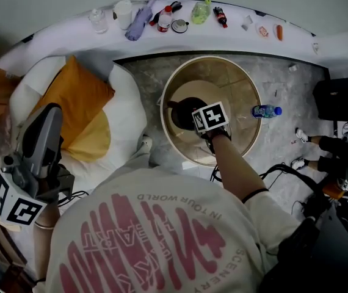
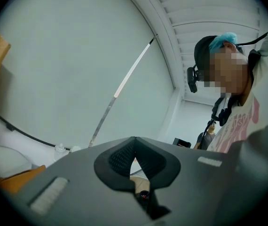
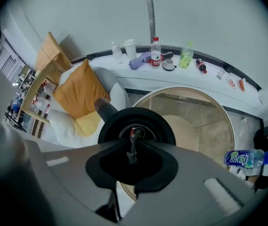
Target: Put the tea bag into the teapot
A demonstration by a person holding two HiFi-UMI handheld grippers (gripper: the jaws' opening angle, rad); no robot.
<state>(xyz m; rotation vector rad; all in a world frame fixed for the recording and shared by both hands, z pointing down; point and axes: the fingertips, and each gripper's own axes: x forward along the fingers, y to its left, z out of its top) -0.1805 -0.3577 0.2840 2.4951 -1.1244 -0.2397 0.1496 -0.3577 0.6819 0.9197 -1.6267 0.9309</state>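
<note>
Insertion step is proceeding.
Right claw (image 3: 133,145) is pinching the tea bag (image 3: 135,134) narrowly above the teapot (image 3: 164,128) mouth; next move is likely calling for lowering, then release.

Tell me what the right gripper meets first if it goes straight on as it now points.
The black teapot. The right gripper, pinching what looks like the tea bag string, points down into its open mouth; rim or inside first, depth unclear.
</note>
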